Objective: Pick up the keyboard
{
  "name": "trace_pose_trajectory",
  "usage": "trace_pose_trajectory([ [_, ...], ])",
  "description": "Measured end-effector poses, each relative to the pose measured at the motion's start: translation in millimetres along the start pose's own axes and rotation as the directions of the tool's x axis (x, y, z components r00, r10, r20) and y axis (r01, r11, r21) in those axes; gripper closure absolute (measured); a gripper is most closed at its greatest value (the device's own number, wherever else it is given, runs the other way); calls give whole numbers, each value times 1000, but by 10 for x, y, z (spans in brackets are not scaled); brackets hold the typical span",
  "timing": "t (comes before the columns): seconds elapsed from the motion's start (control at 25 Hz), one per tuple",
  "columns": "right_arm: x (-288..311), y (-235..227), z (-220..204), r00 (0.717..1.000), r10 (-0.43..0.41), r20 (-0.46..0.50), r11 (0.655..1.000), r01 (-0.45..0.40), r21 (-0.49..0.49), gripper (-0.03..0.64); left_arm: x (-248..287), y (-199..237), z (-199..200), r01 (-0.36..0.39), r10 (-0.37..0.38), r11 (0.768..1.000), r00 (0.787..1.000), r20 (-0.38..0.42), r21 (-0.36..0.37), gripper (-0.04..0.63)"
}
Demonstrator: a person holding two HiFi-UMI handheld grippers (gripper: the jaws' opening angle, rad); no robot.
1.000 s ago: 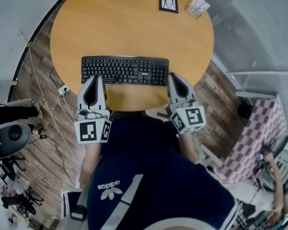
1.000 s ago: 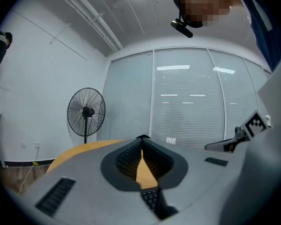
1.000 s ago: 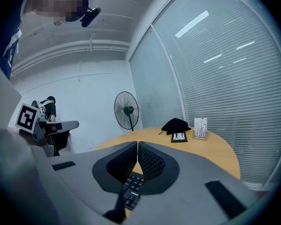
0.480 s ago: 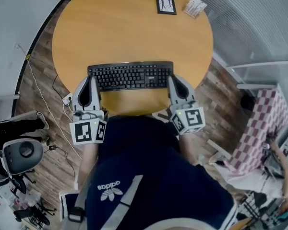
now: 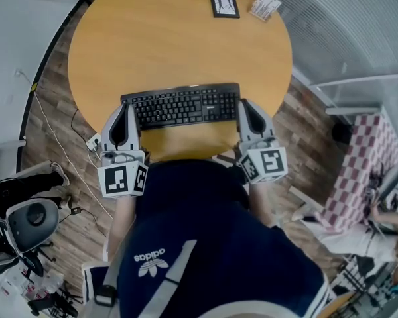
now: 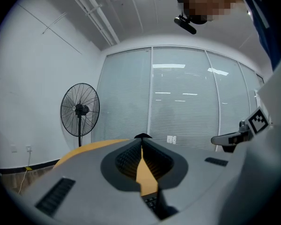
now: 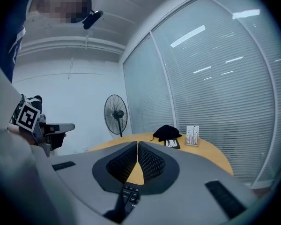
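Plainly, both tongs are pinched together with nothing in them. The left tongs [image 5: 127, 106] and the right tongs [image 5: 244, 102] each show their tips meeting, and only a sliver of keys and bare wood shows through the hollow behind the tips. The keyboard [image 5: 182, 106] lies between the two, its left end at the inner side of the left tongs and its right end at the inner side of the right tongs. It is at the near edge of the round worktop [image 5: 179, 38]. Whether it rests on the wood or is already borne a little between them, I cannot tell.

It looks like a light, stiff plastic slab, long and thin, so it should not sag when raised. Its smooth end faces would probably slip if merely squeezed from both sides, and the keys give under pressure. To my mind the safer hold is on the short ends, low on the case edge rather than on the keys. Both sides should be pressed evenly and raised level, so that neither end drops out.
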State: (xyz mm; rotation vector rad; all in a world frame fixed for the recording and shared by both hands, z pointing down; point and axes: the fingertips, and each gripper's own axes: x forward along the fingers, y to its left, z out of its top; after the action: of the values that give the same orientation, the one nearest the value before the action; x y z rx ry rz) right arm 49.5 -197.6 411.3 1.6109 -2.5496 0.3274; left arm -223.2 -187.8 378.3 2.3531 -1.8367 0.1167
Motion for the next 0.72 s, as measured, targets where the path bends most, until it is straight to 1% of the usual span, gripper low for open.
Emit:
trace_pose_trajectory([
  [0.16, 40, -5, 13, 1000, -12, 4, 1000, 12, -2, 609, -19, 118, 12, -18, 18, 1000, 1000, 2, 2, 584],
  [0.36, 121, -46, 111, 999, -20, 34, 1000, 20, 19, 609, -7, 250, 23, -40, 40, 999, 999, -1, 17, 584],
  [0.48, 181, -143, 124, 999, -30, 34, 999, 29, 29, 607, 20, 350, -27, -46, 46, 999, 999, -28, 22, 584],
  [0.6, 232, -229, 114, 999, -35, 25, 999, 34, 29, 607, 50, 437, -117, -36, 36, 999, 997, -64, 16, 584],
  [0.72, 258, -320, 96, 998, -50, 22, 998, 49, 36, 607, 101, 495, -208, -23, 21, 1000, 994, -108, -15, 583],
])
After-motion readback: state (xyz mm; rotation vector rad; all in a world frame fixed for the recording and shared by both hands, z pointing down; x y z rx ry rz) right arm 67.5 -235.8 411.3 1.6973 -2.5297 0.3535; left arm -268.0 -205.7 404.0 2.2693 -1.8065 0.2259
